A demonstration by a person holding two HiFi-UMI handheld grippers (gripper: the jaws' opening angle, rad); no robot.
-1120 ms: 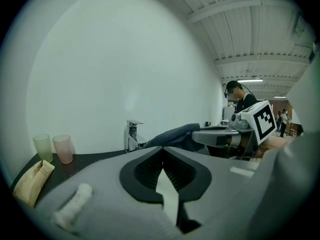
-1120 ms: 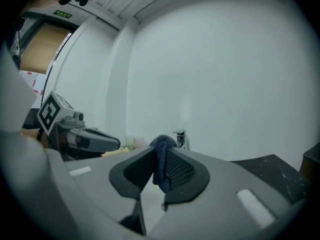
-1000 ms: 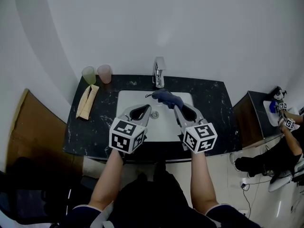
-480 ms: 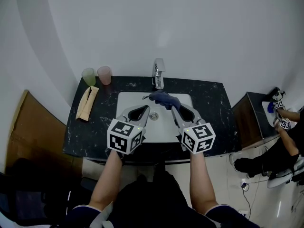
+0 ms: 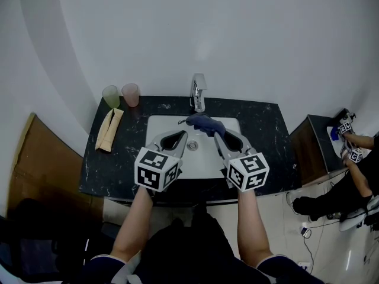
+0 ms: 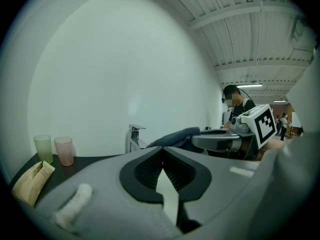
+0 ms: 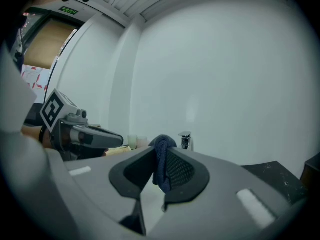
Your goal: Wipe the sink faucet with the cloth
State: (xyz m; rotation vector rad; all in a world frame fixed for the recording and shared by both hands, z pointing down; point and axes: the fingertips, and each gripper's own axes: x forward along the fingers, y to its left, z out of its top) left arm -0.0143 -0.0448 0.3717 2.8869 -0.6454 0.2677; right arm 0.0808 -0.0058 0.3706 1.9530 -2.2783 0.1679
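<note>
Black marble tabletop (image 5: 269,138) carries a white sink (image 5: 204,161), with the faucet (image 5: 198,92) at the centre of the back edge. Right tool (image 5: 217,133) is clenched on the dark blue cloth (image 5: 204,123), which sits over the basin just in front of the faucet. Left tool (image 5: 184,134) is clenched with nothing between its jaws. At the back left corner stand 2 items: a green cup (image 5: 111,94) and a pink cup (image 5: 130,92).

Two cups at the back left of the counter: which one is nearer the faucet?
The pink cup. It stands right of the green cup, on the side of the faucet; the green one is nearer the left end of the counter.
</note>
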